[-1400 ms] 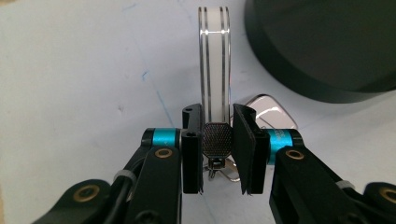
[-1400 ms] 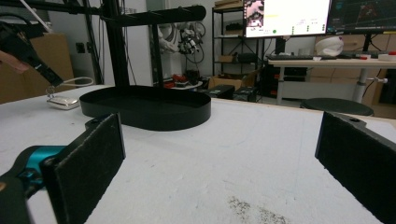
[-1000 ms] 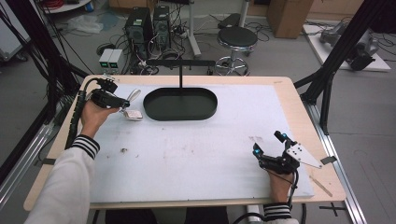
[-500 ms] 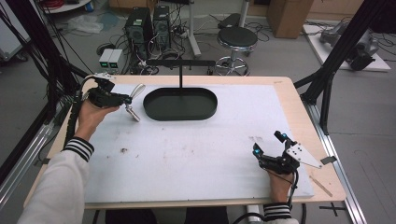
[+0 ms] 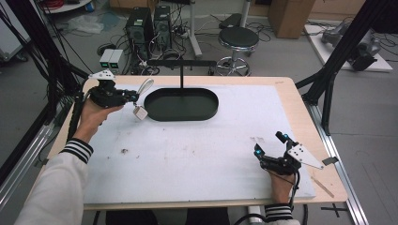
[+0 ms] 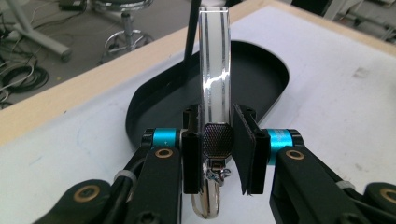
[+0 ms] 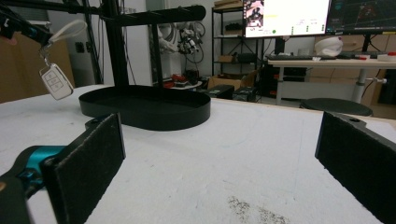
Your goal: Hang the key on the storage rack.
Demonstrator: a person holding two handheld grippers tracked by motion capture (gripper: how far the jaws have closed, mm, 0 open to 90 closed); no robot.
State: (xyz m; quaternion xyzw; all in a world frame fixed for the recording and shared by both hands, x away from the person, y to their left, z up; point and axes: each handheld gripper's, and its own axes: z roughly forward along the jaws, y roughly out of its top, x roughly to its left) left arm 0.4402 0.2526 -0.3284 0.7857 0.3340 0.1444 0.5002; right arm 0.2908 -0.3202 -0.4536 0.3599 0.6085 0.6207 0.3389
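While the key fob [image 5: 139,112] hangs clear of the table, it dangles from a pale strap loop [image 5: 145,86] just left of the black oval tray [image 5: 206,110], near its rim. The left gripper [image 5: 133,97] is clenched on the metal clasp [image 6: 217,138] where strap and ring meet, with the strap rising between the jaws toward the black stand [image 5: 181,62] that rises from the tray. In the right gripper view, the fob [image 7: 56,82] hangs below the level of the stand's crossbar [image 7: 159,15].

The right gripper [image 5: 269,151] rests on the white mat [image 5: 187,150] near the table's right front corner, well apart from the tray, jaws spread wide and holding nothing.

Risks, as judged:
- The grip sits on a small, hard clasp; a slight slackening would likely let the fob drop onto the mat or the tray rim.
- The fob hangs freely, so a quick move may set it swinging into the tray wall or the post.
- If the loop is meant for the crossbar, a collapsed strap could miss the bar's end.
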